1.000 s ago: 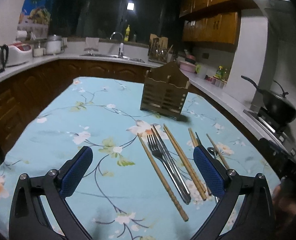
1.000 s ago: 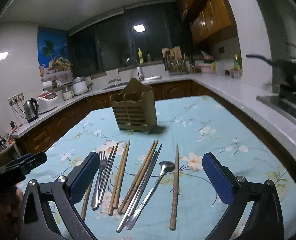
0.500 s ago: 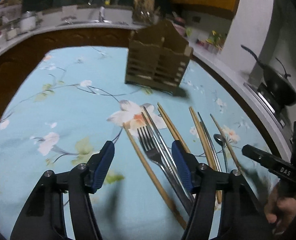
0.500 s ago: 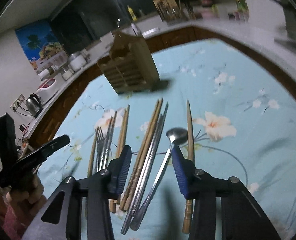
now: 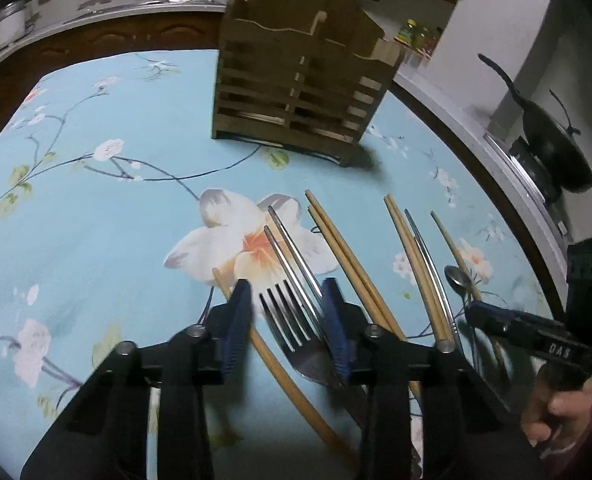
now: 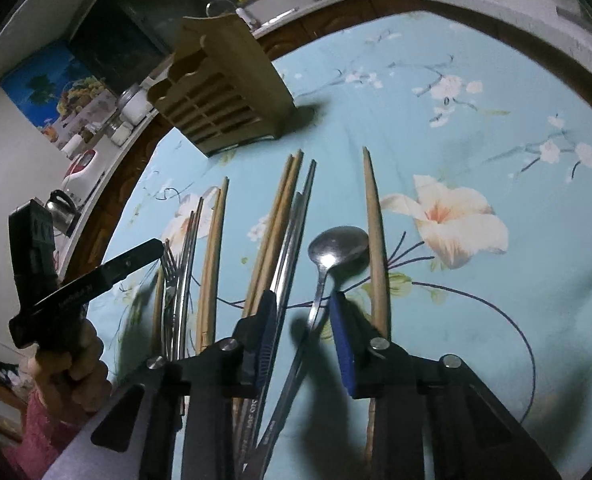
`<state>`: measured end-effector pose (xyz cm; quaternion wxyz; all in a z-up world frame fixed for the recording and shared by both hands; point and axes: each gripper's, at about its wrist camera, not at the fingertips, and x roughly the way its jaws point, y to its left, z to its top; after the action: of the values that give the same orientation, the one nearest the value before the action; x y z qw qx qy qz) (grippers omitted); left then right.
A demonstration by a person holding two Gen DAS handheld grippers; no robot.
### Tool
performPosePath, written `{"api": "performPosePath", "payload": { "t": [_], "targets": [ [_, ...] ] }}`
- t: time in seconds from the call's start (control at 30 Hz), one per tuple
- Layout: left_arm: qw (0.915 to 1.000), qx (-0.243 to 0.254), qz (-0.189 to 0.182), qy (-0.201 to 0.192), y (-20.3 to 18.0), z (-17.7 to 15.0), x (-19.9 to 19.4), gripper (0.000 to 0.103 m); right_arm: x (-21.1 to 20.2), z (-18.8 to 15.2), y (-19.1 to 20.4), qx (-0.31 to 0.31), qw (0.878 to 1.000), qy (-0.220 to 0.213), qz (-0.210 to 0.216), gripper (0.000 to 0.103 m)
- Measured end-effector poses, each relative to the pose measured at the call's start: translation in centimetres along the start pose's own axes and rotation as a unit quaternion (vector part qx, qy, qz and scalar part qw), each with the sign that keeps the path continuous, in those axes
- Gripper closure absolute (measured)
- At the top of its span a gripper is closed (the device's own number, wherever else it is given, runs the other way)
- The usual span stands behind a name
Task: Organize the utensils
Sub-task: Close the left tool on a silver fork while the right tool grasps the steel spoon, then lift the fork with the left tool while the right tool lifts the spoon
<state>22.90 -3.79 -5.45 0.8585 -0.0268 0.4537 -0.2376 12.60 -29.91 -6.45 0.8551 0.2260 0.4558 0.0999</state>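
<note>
While the left gripper [image 5: 286, 300] is closing over the light-blue floral tablecloth [image 5: 96, 220], its blue pads are straddling the steel fork [image 5: 292, 320], not yet pressing it; the slatted wooden utensil holder [image 5: 296, 92] is standing well beyond. Right wrist view: right gripper [image 6: 301, 312] is also closing, the steel spoon [image 6: 327, 256] handle lying between the pads, untouched, wooden chopsticks [image 6: 212, 256] lying alongside.
</note>
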Motion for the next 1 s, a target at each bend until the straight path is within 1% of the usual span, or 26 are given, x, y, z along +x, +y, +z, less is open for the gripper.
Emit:
{"api": "performPosePath", "payload": {
  "t": [0.03,0.13,0.23,0.37,0.43,0.47,0.57,0.67,0.87,1.0],
  "targets": [
    [1.0,0.003,0.001,0.003,0.0,0.1,0.2,0.077,0.0,0.1,-0.2,0.003,1.0,-0.001,0.003,0.079],
    [0.9999,0.008,-0.001,0.013,0.1,0.1,0.7,0.081,0.2,0.4,-0.6,0.014,1.0,-0.003,0.015,0.079],
    [0.9998,0.008,-0.002,0.02,0.1,-0.1,1.2,0.083,0.6,0.7,-0.7,0.02,1.0,-0.005,0.02,0.084],
    [0.9999,0.007,-0.004,0.013,0.0,-0.3,0.9,0.085,0.9,1.0,-0.8,0.014,1.0,-0.009,0.011,0.097],
    [0.9999,0.012,-0.008,0.005,-0.3,-0.3,0.2,0.097,0.9,1.1,-0.8,0.012,1.0,-0.01,0.011,0.098],
    [0.9998,0.013,-0.012,0.002,-0.5,-0.3,-0.3,0.099,0.7,1.1,-0.7,0.011,1.0,-0.01,0.012,0.099],
    [0.9998,0.011,-0.007,-0.015,-0.8,-0.4,-1.9,0.1,0.0,0.9,-0.5,0.008,1.0,-0.017,0.018,0.101],
    [0.9994,0.0,-0.016,-0.031,-0.7,-0.6,-3.6,0.1,-1.1,1.1,0.1,-0.002,0.999,-0.031,0.02,0.101],
    [0.9973,-0.012,-0.021,-0.07,-0.4,-0.5,-7.1,0.101,-4.4,2.4,1.9,-0.024,0.996,-0.075,0.029,0.101],
    [0.9954,-0.008,-0.014,-0.094,-0.7,0.0,-9.1,0.101,-6.3,3.5,3.3,-0.041,0.993,-0.105,0.033,0.101]
  ]
}}
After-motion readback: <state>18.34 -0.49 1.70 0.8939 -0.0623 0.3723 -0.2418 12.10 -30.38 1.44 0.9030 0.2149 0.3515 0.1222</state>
